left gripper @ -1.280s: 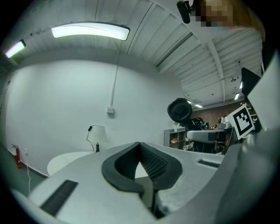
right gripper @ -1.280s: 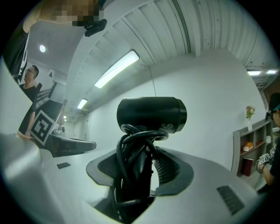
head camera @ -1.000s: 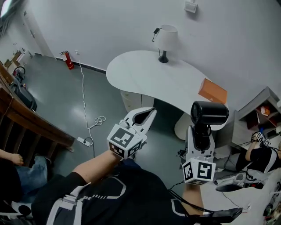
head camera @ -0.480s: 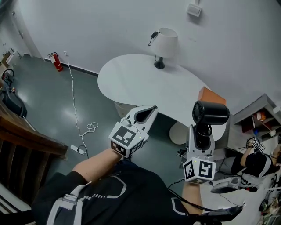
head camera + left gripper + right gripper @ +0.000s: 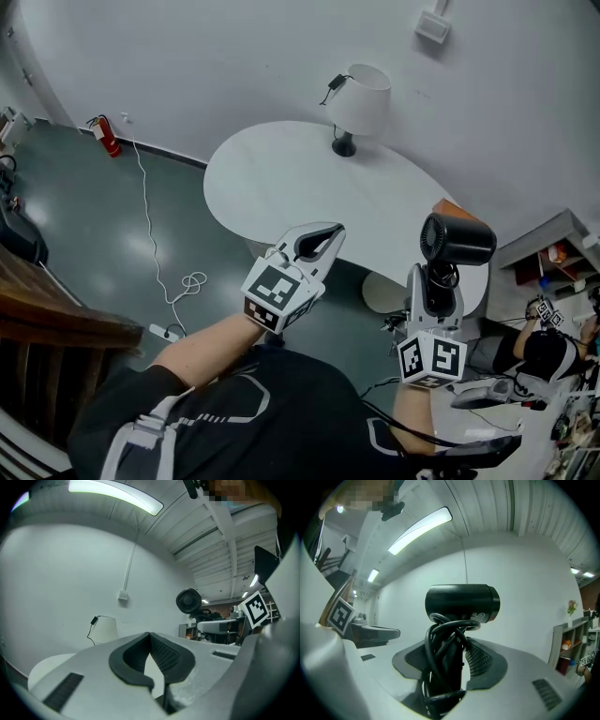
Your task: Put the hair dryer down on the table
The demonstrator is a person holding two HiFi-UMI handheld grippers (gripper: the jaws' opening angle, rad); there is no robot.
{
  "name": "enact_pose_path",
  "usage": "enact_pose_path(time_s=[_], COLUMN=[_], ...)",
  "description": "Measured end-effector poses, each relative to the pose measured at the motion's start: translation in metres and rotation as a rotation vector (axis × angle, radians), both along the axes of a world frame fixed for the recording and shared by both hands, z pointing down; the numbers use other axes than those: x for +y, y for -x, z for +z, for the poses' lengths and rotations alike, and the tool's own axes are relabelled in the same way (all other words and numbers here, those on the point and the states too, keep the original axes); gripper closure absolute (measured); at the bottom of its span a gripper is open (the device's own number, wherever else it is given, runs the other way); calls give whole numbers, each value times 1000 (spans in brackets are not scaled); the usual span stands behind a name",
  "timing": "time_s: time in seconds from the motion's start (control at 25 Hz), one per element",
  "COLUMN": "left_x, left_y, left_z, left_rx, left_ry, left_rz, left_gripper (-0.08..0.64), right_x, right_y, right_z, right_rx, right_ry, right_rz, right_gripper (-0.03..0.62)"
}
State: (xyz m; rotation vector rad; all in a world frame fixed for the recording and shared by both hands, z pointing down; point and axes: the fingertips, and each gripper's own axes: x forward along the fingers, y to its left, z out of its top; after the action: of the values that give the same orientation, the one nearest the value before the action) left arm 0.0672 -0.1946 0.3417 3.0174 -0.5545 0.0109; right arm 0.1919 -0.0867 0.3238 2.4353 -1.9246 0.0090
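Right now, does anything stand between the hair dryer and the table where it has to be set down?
Nothing visible does. The hair dryer, clamped in the right gripper, is near the table's right end; an orange object lies just behind it there, and the lamp stands at the far edge.

The handle of the hair dryer (image 5: 457, 238) is mostly hidden under its wound cord (image 5: 445, 639) and between the clamping jaws of the right gripper (image 5: 434, 281); behind it, an orange thing (image 5: 450, 207) on the table (image 5: 281, 178) shows only as a sliver; the shelf (image 5: 555, 246) at the right is cut off, its contents too small to tell; the foot of the lamp (image 5: 105, 629) is hidden behind the left gripper (image 5: 149, 638).
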Motion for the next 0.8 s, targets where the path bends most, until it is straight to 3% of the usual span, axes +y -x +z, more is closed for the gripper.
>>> enact_pose_path(time_s=[0.36, 0.8], left_x=[-53, -87], left_y=[3, -25], left_z=[6, 21], left_rx=[9, -13], left_ry=[17, 34], left_rz=[41, 0], left_gripper=[555, 555], right_x=[-51, -99], right_y=[2, -28], right_z=[4, 20], right_rx=[-15, -25], right_ry=[21, 53], right_rz=[50, 13], right_gripper=[360, 360])
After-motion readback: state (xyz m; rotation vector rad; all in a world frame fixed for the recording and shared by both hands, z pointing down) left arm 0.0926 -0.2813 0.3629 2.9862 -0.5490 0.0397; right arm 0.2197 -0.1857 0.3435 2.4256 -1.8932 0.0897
